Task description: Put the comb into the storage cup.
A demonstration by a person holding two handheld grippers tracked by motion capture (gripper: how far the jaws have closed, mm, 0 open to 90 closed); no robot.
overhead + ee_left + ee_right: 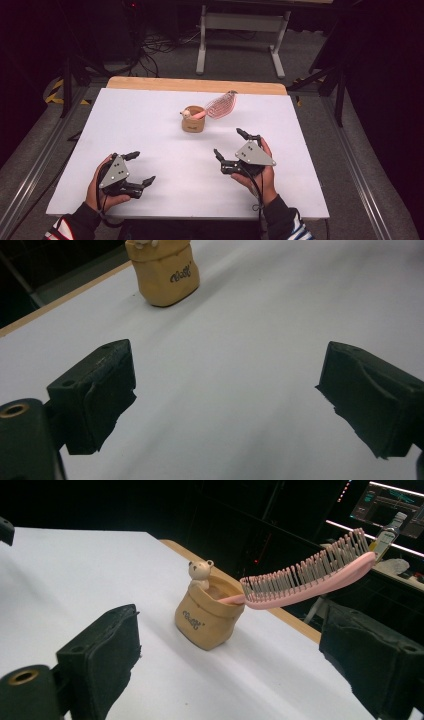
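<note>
A white, matte table point(150, 150) with a pale wooden strip along its far edge carries a small tan holder point(193, 121) shaped like a soft, rolled-top sack, set near the table's middle toward the far side. Dark lettering marks the holder's rounded wall, and a tiny cream bear figure point(200, 572) perches on its rim. Inside the holder stands a pink hairbrush point(305, 577), handle down in the cup, its curved, vented head tilting out past the rim with rows of slender bristles along one face. A person's hands rest at the near edge of the table, well apart from the holder. The left gripper point(139, 170) sits released, its black, blocky, rubber-faced jaws spread wide over bare tabletop. The right gripper point(231, 144), topped by a grey three-cornered plate, is likewise released, jaws splayed and holding nothing, pointed toward the holder and brush.
</note>
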